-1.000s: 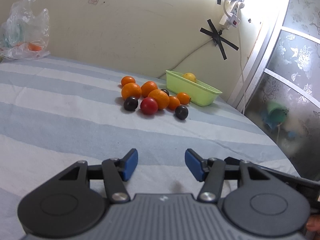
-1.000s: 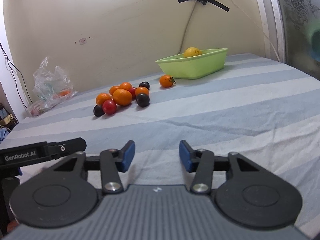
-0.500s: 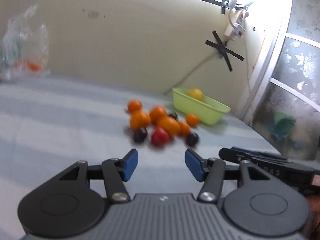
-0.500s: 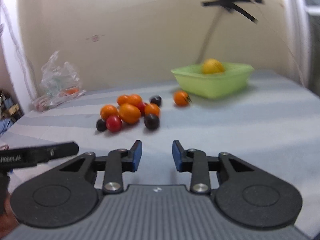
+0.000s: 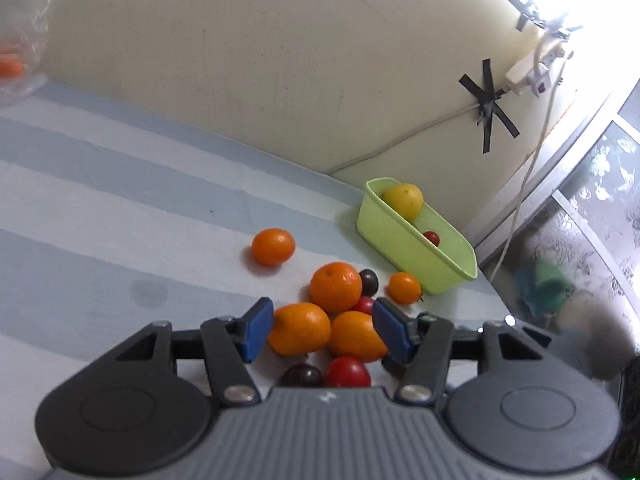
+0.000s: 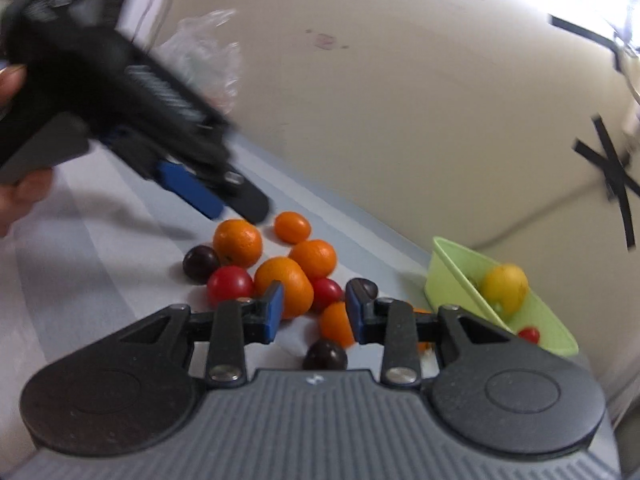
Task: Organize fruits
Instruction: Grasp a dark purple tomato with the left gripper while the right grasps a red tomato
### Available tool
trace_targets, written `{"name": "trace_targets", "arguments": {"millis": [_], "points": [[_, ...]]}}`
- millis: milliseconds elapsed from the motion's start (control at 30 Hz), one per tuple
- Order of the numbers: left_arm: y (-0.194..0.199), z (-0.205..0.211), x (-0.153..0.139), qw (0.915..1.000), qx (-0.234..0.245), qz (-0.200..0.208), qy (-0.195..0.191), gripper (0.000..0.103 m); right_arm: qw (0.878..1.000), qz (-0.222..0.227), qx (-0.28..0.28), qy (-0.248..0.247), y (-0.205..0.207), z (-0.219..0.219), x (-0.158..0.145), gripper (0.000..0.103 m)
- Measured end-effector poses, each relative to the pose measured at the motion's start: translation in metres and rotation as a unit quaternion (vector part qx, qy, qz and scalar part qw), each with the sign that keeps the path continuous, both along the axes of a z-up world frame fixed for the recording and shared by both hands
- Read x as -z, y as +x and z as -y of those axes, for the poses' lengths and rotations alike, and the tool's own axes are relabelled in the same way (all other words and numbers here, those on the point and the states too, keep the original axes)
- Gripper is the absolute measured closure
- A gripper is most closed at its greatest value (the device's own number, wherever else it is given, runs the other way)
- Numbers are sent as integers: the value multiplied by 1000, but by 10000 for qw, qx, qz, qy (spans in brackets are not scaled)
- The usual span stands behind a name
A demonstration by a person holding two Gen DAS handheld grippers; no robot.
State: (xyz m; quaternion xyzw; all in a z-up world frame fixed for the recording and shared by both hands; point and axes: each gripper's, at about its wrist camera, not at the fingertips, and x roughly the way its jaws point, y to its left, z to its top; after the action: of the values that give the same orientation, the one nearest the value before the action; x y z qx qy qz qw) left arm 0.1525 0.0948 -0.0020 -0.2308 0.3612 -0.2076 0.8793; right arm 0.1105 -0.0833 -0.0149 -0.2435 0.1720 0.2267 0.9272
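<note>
Both grippers over a heap of fruit on a blue-and-white striped cloth (image 5: 120, 200).

Left wrist view: the left gripper (image 5: 323, 332) stands with its blue pads apart, having just opened slightly. Two oranges (image 5: 299, 330) lie side by side in the gap; whether the pads touch them cannot be told, and nothing looks clamped. Nearest the gripper body lie a dark plum (image 5: 302, 376) and a red tomato (image 5: 347, 372). Beyond the pads sit a larger orange (image 5: 335, 286), a second dark plum (image 5: 369, 282) just behind it, and a small orange fruit (image 5: 405, 288) near the tray. One orange (image 5: 273, 247) lies apart, to the left.

Right wrist view: the right gripper (image 6: 314, 312) has its jaws narrowly apart after closing over the past second and then barely reopening. A small orange fruit (image 6: 335, 326) shows beside the right pad, not pinched. The left gripper appears blurred at upper left, carried by a hand (image 6: 24, 196), its tip above the far edge of the heap.

Farthest: a green tray (image 5: 400, 248) near the wall (image 5: 240, 60), holding a yellow fruit (image 5: 405, 200) and a small red one (image 5: 432, 237). Black tape (image 5: 489, 106) fixes a cable to the wall.
</note>
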Motion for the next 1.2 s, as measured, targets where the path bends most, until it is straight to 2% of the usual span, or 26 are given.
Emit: {"name": "trace_targets", "arguments": {"millis": [133,267,333,500,667,867,967,1000,1033,1133,1167,1200], "points": [[5,0,6,10000,6,-34,-45,47,9997,18,-221,-129,-3,3,-1,66],[8,3,15,9998,-52,-143,96,51,9991,-47,-320,-269,3,-1,5,66],[7,0,14,9998,-115,-138,44,51,9990,-35,-342,-291,4,-7,6,66],[-11,-20,8,9989,-360,5,-314,47,9993,-69,-353,88,-6,-5,-2,66],[-30,-24,9,9983,-340,-28,-465,47,9990,87,-425,-131,-11,-5,0,65],[-30,-10,17,9994,-247,-104,-200,47,9986,152,-397,-319,-12,-9,0,65],[-34,-3,16,9998,-200,17,-41,54,9991,263,-246,-228,-16,-5,-3,65],[-34,-3,17,9998,-198,6,-84,64,9993,250,-246,-98,-21,-1,-7,65],[-34,-4,19,9997,-173,-36,-155,65,9995,178,-256,62,-22,3,-8,65],[-35,-5,23,9994,-201,-47,-260,74,9954,-491,-503,649,-32,11,-10,66],[-35,-6,23,9994,-208,-56,-275,80,9937,-642,-549,743,-37,8,-9,66],[-35,-6,25,9993,-189,-94,-312,80,9929,-701,-553,785,-38,5,-7,66]]}}
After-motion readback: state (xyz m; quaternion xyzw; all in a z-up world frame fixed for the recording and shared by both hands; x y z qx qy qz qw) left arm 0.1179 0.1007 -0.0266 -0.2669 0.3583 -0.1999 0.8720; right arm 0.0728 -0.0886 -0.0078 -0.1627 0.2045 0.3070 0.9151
